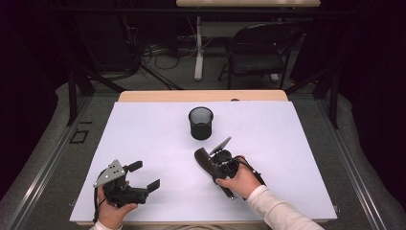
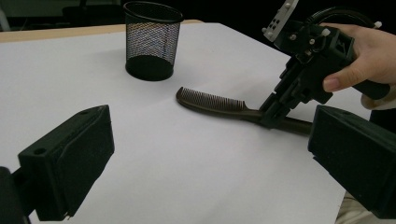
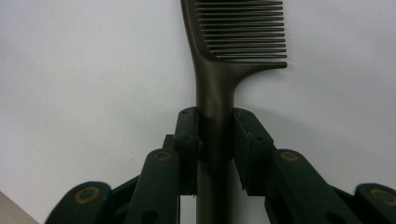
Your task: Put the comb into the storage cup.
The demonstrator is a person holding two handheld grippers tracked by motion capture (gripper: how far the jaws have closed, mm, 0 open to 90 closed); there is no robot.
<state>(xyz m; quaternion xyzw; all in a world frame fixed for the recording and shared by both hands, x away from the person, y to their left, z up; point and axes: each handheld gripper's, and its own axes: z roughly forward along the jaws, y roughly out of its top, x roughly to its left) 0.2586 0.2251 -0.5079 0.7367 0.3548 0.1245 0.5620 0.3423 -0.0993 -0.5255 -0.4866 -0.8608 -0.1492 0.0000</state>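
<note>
On the white worktop (image 1: 143, 129), the right gripper (image 3: 215, 135) clamps its fingers (image 3: 187, 140) on the handle of a dark comb (image 2: 212, 100) lying flat, just short of the mesh cup (image 1: 200, 122). Left gripper (image 1: 143, 176) waits, fingers apart and empty. Light, stiff and smooth, the comb may slip; the narrow handle looks the surest hold.

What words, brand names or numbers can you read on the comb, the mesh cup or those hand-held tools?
None: no text can be read in any view.
The comb, mesh cup and white table cover carry no print.
The right tool, shut on the comb's handle, and the open left tool show no label.
</note>
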